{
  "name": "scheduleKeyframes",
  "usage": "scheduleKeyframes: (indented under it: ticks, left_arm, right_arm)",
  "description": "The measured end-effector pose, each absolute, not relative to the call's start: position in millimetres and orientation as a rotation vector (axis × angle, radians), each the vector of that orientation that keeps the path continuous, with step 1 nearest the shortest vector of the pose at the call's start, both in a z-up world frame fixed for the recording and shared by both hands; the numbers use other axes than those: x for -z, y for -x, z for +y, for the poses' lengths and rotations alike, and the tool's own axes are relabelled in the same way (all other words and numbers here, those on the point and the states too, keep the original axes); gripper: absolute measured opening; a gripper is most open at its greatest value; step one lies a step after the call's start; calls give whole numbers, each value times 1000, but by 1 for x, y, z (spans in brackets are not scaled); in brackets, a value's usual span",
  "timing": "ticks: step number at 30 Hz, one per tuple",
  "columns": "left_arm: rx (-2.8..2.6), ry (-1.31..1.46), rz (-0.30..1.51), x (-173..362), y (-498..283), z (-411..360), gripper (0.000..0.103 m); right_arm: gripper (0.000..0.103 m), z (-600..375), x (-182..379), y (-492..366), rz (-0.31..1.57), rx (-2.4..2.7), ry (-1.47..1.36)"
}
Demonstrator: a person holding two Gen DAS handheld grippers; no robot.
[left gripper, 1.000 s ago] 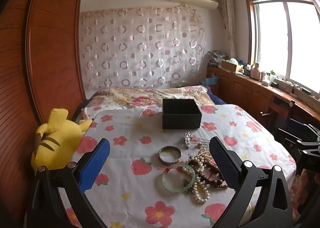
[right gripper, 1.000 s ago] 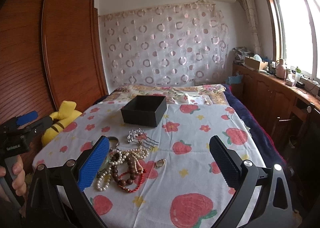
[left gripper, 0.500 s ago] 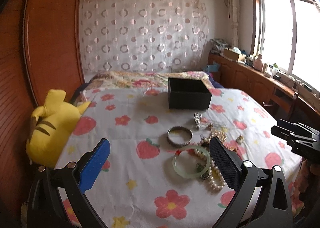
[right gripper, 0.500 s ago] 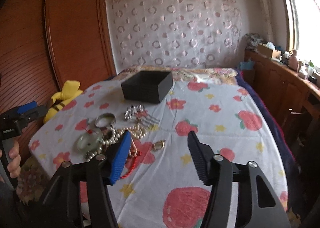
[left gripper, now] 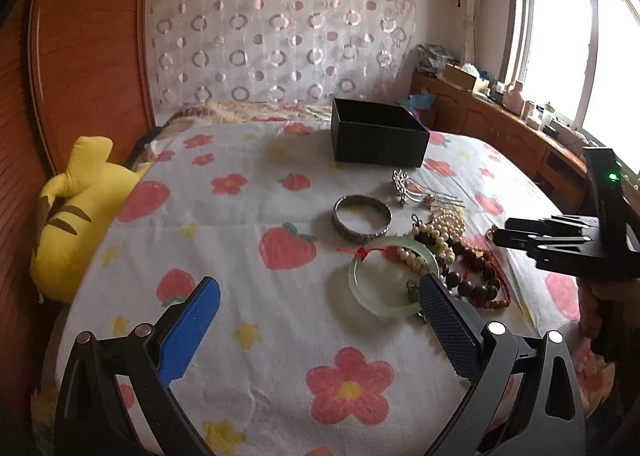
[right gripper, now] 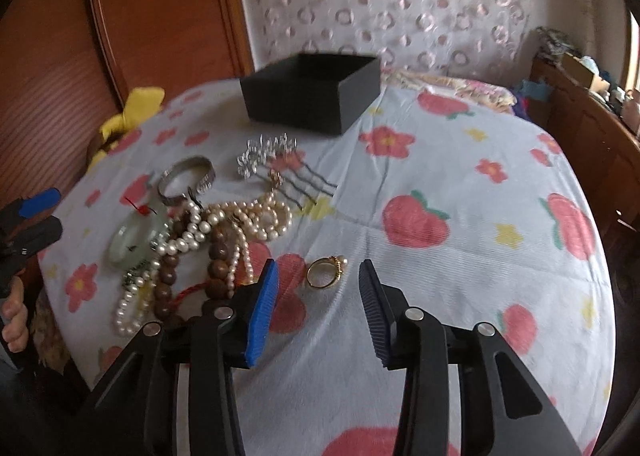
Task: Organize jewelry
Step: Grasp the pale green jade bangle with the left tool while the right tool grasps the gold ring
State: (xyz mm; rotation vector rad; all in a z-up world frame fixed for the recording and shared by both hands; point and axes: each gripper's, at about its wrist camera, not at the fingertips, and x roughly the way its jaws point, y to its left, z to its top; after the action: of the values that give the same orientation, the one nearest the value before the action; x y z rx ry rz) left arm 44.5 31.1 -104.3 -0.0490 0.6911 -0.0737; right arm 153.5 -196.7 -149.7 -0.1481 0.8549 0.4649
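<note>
A heap of jewelry lies on the flowered bedspread: a gold ring, pearl strands, brown wooden beads, a green jade bangle, a silver bangle and silver hair combs. An open black box stands behind them; it also shows in the left wrist view. My right gripper is open and empty, its jaws just in front of the gold ring. My left gripper is wide open and empty, near the jade bangle.
A yellow plush toy lies at the bed's left edge by the wooden wardrobe. A wooden cabinet with clutter runs under the window on the right. The bedspread spreads right of the jewelry.
Both grippers moved forward and down toward the jewelry. The right gripper narrowed its opening and now frames the gold ring. The left gripper stays wide open.
</note>
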Motion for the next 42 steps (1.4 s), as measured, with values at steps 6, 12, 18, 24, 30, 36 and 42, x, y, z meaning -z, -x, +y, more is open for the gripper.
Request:
scheduleKeyframes:
  ticks: [6,12,18,24,30,36,42]
  left_arm:
    - [100,53,726,114,-51,29,96]
    - [152,62,765,124,-59,22,96]
    - [239,63,798,129,-72,5,96]
    - [298,84,834,134,-90,-5,84]
    - [307,81,864,140,-104,-10,77]
    - [310,53,860,141,-107,-13,69]
    - [319,76,823,134,-102,-5,69]
  right_arm:
    - [31,-186,153,-158,871,-463,234]
    - [25,-190,152,-150,854,-465,251]
    - [26,-208,152,-141,848,-446,233]
    - [26,-212,152,-141,838,-449,212]
    - [26,-210,153,-140,835,-448,209]
    - [26,-210,153,-139,834,-450,208]
    - [26,-211,153,-139,832,-448,213]
